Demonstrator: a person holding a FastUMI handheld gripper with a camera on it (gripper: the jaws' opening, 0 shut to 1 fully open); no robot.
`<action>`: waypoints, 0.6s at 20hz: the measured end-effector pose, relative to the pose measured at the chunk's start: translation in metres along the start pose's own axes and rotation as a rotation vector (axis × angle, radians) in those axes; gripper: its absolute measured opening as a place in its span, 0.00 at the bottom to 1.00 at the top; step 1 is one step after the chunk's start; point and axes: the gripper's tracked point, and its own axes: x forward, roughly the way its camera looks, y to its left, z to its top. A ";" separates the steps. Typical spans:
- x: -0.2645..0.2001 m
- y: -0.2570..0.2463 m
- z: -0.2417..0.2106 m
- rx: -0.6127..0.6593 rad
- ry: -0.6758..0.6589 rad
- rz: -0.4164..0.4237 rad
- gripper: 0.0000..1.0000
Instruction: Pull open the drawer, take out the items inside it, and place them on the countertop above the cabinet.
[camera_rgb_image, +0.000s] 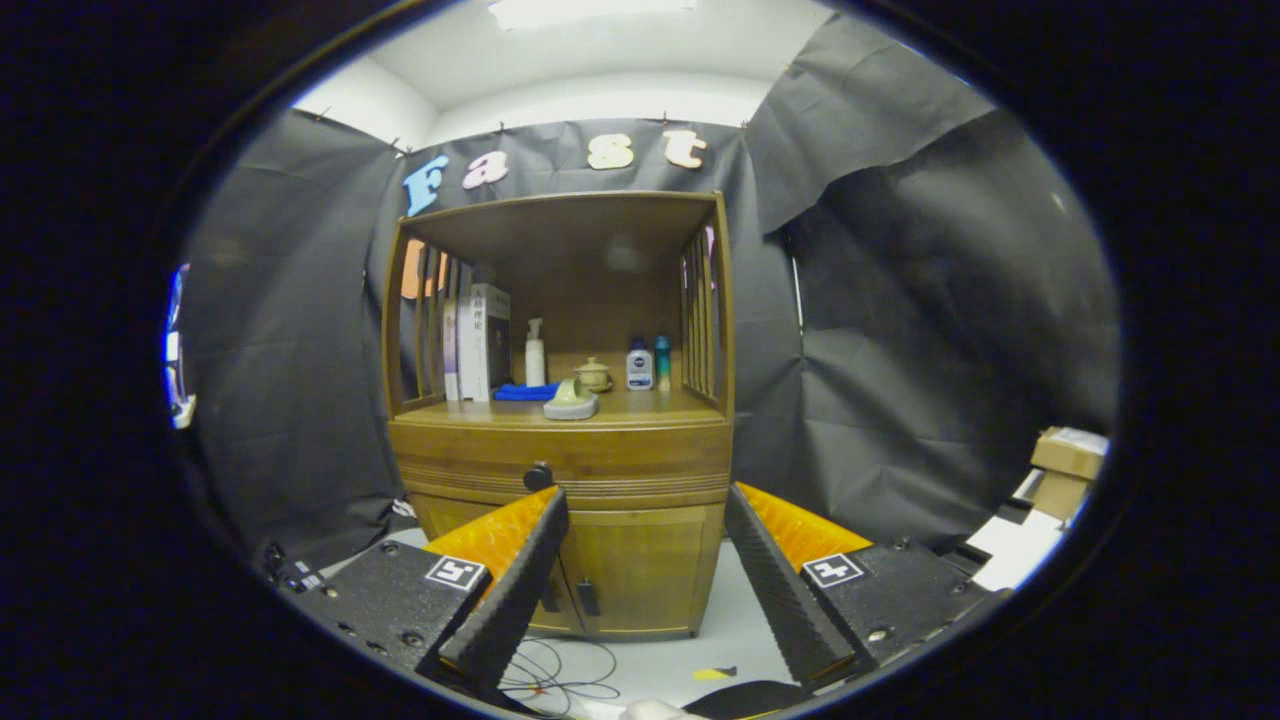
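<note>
Fingers: the gripper (645, 500) was spread wide and held nothing.
Between the fingers: the lower doors of the cabinet (640, 570) showed, well beyond the tips.
Drawer: the drawer (610, 465) was closed, its round knob (538, 476) just above the left finger's tip.
Countertop: the countertop (640, 408) carried books (484, 342), a blue cloth (524, 392), bottles (640, 365) and a small pot (593, 374).

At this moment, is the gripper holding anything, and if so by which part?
Nothing is held. The gripper is open, its fingers spread apart with only air between them, short of the cabinet. The drawer knob is untouched and the drawer looks shut.
</note>
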 end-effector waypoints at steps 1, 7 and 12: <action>-0.002 0.003 0.004 -0.005 -0.010 0.004 1.00; -0.004 0.006 0.006 0.005 -0.011 0.013 1.00; 0.002 0.007 -0.006 0.016 0.016 0.017 1.00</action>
